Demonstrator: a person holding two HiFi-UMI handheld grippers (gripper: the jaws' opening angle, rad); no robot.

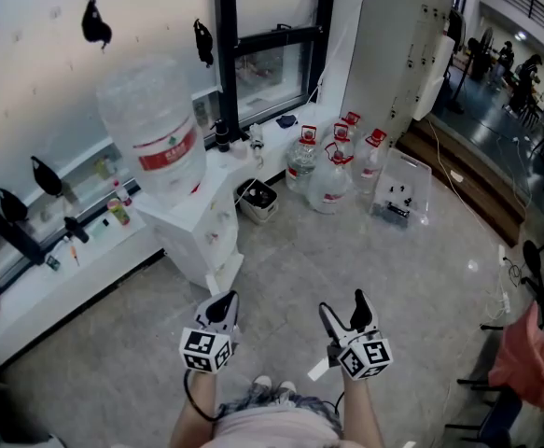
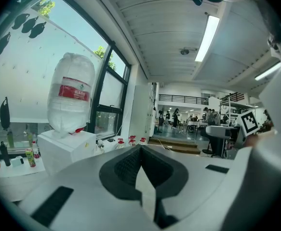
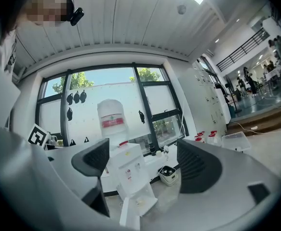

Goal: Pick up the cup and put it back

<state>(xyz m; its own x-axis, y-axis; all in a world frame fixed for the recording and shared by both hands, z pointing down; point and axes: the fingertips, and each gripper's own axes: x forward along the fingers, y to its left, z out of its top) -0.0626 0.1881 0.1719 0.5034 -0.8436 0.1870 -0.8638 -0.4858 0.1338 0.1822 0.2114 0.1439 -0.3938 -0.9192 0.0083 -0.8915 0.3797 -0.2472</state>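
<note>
Tools held low | my left tool [image 1: 223,304] clenched, empty | my right tool [image 1: 343,306] released, empty | water dispenser [image 1: 200,224] ahead

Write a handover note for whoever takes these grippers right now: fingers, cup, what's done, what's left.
Left gripper: fingers shut, nothing in them.
Right gripper: fingers wide apart, nothing between them.
Both are held out ahead of the person, who stands before the water dispenser with the big bottle on top.
No cup can be made out in any view.
Done: cannot tell.
Left: find the cup, lift it, set it back.
</note>
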